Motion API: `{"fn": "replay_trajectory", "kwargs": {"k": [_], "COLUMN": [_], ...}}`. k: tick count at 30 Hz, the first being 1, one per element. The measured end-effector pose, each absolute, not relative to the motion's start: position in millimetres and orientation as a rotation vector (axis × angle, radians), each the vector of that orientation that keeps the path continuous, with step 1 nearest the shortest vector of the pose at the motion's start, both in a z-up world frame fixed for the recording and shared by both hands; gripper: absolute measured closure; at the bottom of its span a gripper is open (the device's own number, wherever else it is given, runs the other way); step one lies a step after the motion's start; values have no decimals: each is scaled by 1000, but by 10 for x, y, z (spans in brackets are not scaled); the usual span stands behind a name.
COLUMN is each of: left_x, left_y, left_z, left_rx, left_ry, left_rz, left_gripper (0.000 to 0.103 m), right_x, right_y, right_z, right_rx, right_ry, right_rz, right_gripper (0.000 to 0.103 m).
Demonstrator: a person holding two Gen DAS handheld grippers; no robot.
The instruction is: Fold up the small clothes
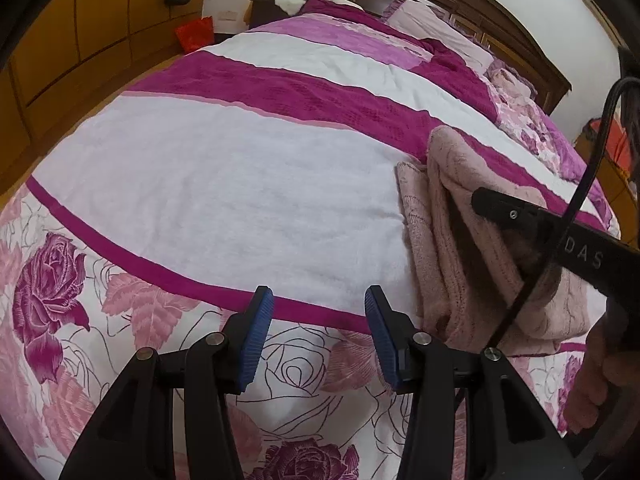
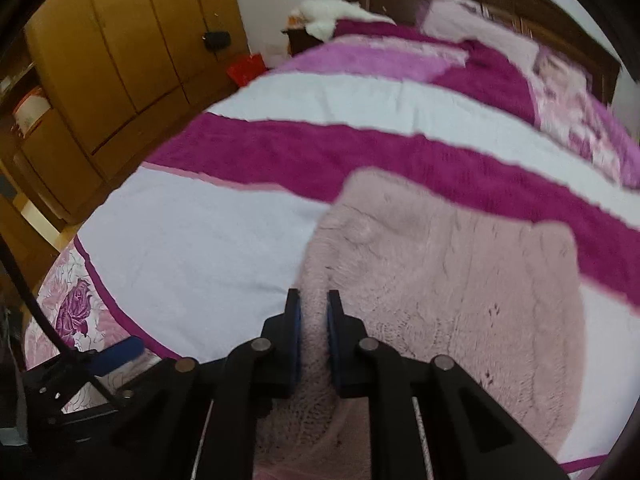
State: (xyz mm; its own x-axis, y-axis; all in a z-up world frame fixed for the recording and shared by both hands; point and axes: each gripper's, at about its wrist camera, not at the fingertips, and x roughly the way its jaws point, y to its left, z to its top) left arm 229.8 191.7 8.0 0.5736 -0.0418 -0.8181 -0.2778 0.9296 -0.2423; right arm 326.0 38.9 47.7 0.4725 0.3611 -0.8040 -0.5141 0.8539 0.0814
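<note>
A pale pink fuzzy knit garment (image 2: 440, 280) lies on the bed (image 2: 200, 248), partly doubled over itself. My right gripper (image 2: 314, 300) has its blue pads close together at the garment's left edge, with a ridge of the knit pinched between them. In the left wrist view the right gripper (image 1: 480, 200) reaches in from the right, and the pink garment (image 1: 460, 248) is bunched up around its finger. My left gripper (image 1: 319, 296) hovers open over the bedspread to the left of the garment, with nothing between its pads. One blue pad of the left gripper (image 2: 120, 350) shows at the right wrist view's lower left.
The bedspread (image 1: 220, 184) has white and magenta bands and a rose print near its front edge. Pillows (image 1: 436, 24) and a dark wooden headboard (image 1: 480, 4) stand at the far end. A wooden wardrobe (image 1: 100, 28) lines the left wall. A hand (image 1: 600, 368) holds the right gripper.
</note>
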Motion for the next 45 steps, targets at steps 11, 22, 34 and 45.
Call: {"fn": "replay_trajectory", "kwargs": {"k": [11, 22, 34, 45], "left_x": [2285, 2221, 2554, 2725], "left_y": [1907, 1851, 1390, 1068], "left_z": [91, 206, 429, 135], "left_rx": [-348, -417, -565, -342], "left_ry": [947, 882, 695, 812], "left_rz": [152, 22, -140, -16], "left_gripper": [80, 80, 81, 93], "right_x": [3102, 2880, 3157, 3035], "right_y": [672, -257, -1759, -1621], "right_z": [269, 754, 415, -85], "right_rx": [-269, -46, 273, 237], "right_ry": [936, 834, 821, 863], "right_rz": [569, 683, 659, 620], "right_gripper": [94, 42, 96, 103]}}
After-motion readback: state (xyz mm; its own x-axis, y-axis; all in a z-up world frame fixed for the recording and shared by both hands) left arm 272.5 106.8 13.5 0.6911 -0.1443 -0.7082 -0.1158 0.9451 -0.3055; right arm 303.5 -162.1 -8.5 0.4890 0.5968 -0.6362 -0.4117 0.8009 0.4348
